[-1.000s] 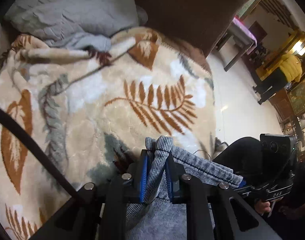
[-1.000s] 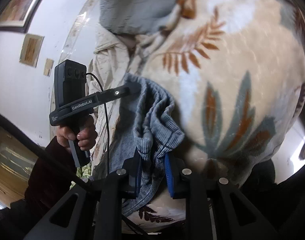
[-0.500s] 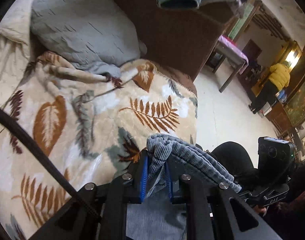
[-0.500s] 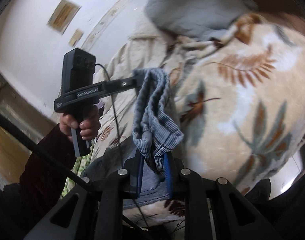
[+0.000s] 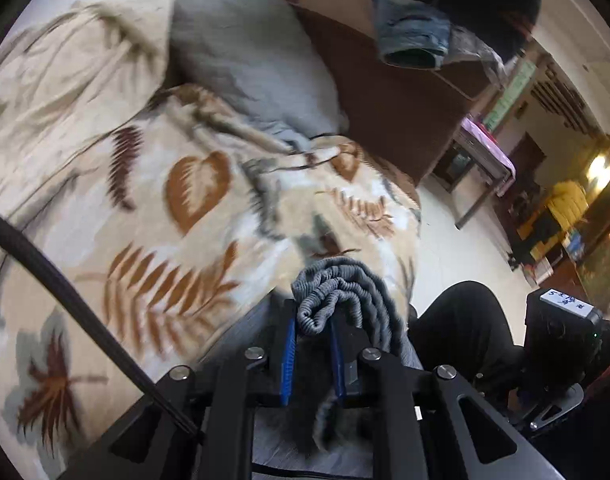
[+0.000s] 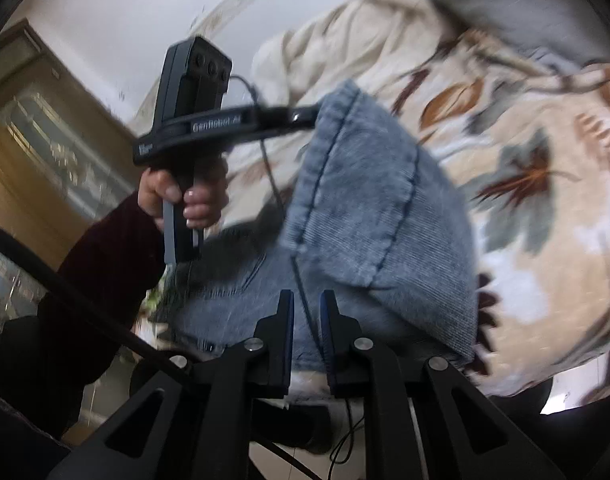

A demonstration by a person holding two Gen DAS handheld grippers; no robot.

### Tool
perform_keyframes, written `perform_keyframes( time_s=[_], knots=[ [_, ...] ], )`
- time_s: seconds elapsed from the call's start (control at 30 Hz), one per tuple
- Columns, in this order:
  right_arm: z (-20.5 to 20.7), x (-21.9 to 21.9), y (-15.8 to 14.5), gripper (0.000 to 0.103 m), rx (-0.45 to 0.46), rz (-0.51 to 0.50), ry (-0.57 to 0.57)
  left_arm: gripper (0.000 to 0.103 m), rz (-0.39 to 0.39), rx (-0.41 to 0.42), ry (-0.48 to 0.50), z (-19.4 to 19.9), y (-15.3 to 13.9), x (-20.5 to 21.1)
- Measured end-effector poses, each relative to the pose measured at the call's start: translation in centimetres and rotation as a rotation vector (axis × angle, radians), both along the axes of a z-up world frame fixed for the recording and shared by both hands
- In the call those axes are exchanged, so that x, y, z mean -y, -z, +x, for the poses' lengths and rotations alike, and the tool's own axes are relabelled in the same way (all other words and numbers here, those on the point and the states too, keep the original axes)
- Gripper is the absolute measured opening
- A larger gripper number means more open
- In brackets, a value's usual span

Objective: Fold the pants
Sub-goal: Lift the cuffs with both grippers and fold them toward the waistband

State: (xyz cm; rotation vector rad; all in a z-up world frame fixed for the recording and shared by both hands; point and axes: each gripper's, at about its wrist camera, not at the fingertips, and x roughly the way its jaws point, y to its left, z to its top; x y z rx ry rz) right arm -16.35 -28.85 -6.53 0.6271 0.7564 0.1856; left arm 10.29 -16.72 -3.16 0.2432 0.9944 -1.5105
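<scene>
The left gripper (image 5: 311,354) is pinched on a bunched edge of the pants (image 5: 337,296), right at its tips. The right gripper (image 6: 307,334) has only a thin gap between its 2 fingers, and nothing seems to be in it. Just past it, the pants (image 6: 369,208) hang from the left gripper (image 6: 305,114), held up by the person's hand (image 6: 185,196). Beyond lies the leaf blanket (image 5: 165,208), then a gray pillow (image 5: 245,52). I think no neat fold is made yet. The pants need laying flat and folding.
</scene>
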Motion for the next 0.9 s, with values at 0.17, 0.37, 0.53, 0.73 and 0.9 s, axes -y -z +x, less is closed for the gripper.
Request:
perform_keyframes(
  time_s=[0.17, 0.37, 0.53, 0.73, 0.9],
  knots=[
    [2.3, -1.8, 1.9, 0.013, -0.062, 0.004, -0.068, 0.012, 0.024, -0.041, -0.062, 1.5, 3.1, -3.0],
    [3.4, -2.9, 3.1, 0.013, -0.118, 0.010, -0.081, 0.012, 0.066, -0.055, -0.100, 2.0, 5.8, -3.7],
    [3.7, -1.6, 2.4, 0.015, -0.104, 0.051, -0.061, 0.017, 0.137, -0.062, -0.162, 2.3, 7.4, -4.7],
    [4.8, 1.8, 0.6, 0.016, -0.033, 0.021, 0.045, 0.017, 0.133, -0.064, -0.313, 2.0, 6.6, -8.0],
    [6.7, 4.4, 1.7, 0.017, -0.042, 0.050, 0.092, 0.017, 0.119, -0.069, -0.341, -0.3, 6.1, -8.7]
  ],
)
